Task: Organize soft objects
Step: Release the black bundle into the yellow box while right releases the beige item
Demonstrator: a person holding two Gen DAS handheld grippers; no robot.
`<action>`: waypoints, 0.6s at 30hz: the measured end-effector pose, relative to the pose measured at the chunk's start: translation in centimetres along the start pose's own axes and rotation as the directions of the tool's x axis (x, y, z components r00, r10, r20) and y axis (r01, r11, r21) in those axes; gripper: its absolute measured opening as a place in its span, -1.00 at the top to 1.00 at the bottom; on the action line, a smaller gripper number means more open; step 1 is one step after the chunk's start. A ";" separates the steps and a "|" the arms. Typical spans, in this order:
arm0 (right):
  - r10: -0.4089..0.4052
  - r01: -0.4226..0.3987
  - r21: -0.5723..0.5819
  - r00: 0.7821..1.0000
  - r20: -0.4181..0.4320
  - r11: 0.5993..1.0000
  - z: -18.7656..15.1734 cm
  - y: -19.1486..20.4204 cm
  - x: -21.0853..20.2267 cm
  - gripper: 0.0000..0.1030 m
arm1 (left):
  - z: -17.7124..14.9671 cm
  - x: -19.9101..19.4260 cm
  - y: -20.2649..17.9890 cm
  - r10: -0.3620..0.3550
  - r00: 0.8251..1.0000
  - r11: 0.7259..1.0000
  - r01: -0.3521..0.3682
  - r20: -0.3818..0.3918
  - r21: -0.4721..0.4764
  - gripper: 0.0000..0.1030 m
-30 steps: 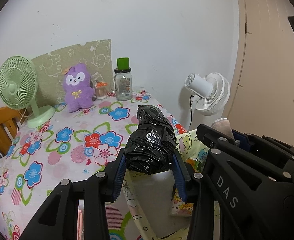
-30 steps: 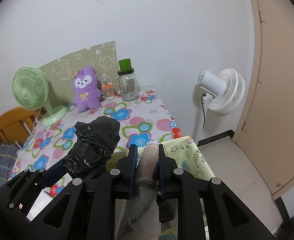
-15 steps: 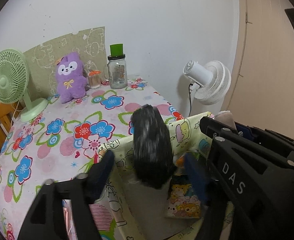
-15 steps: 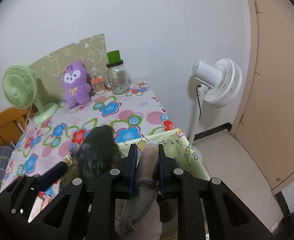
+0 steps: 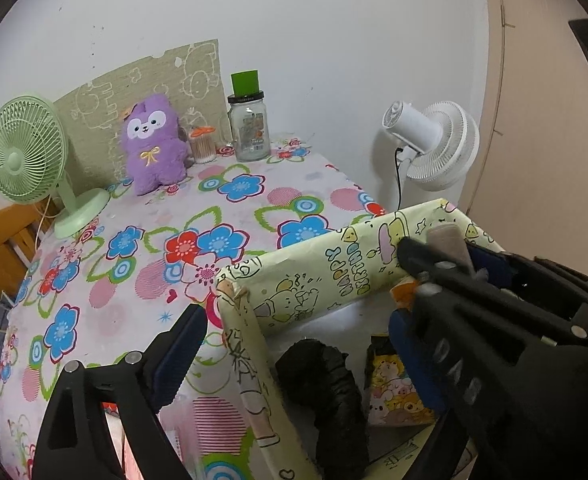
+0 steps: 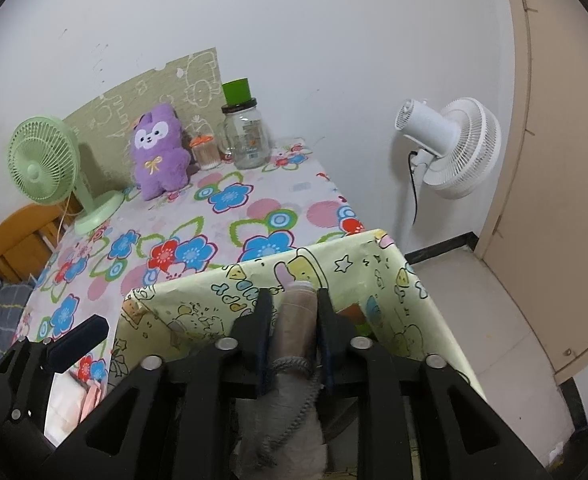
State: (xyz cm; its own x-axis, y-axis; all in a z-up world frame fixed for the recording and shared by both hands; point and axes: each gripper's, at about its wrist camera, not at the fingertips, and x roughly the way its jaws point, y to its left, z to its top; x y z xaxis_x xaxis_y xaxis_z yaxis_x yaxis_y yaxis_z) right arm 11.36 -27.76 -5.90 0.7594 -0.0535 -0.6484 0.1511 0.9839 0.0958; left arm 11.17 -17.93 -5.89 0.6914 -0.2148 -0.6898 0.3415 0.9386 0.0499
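**Black bundle in box, tan roll gripped**

Left gripper [image 5: 294,344] spread wide, empty, over yellow cartoon box [image 5: 334,264]. Black plastic-wrapped bundle [image 5: 330,392] lying inside box. Right gripper [image 6: 291,320] clamped on tan roll [image 6: 296,320] with grey cord, above box far wall. Purple plush [image 6: 159,148] upright at floral table [image 6: 221,208] back.

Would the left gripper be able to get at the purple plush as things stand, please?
Probably yes: the left gripper is open and holds nothing, and the tablecloth between it and the plush looks bare.
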 end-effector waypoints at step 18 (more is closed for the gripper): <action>-0.024 0.025 -0.029 0.999 0.037 0.999 -1.0 0.4 -2.9 -0.77 | -0.6 -2.6 -0.2 0.019 0.999 1.000 -0.019 0.043 0.001 -0.95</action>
State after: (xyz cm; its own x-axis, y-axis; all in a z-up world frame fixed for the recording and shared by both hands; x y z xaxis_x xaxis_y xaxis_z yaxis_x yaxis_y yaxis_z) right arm 8.61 -27.07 -4.71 0.7786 -0.0836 -0.6219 0.1519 0.9867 0.0574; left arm 8.94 -17.38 -4.54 0.7246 -0.2083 -0.6569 0.3287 0.9423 0.0637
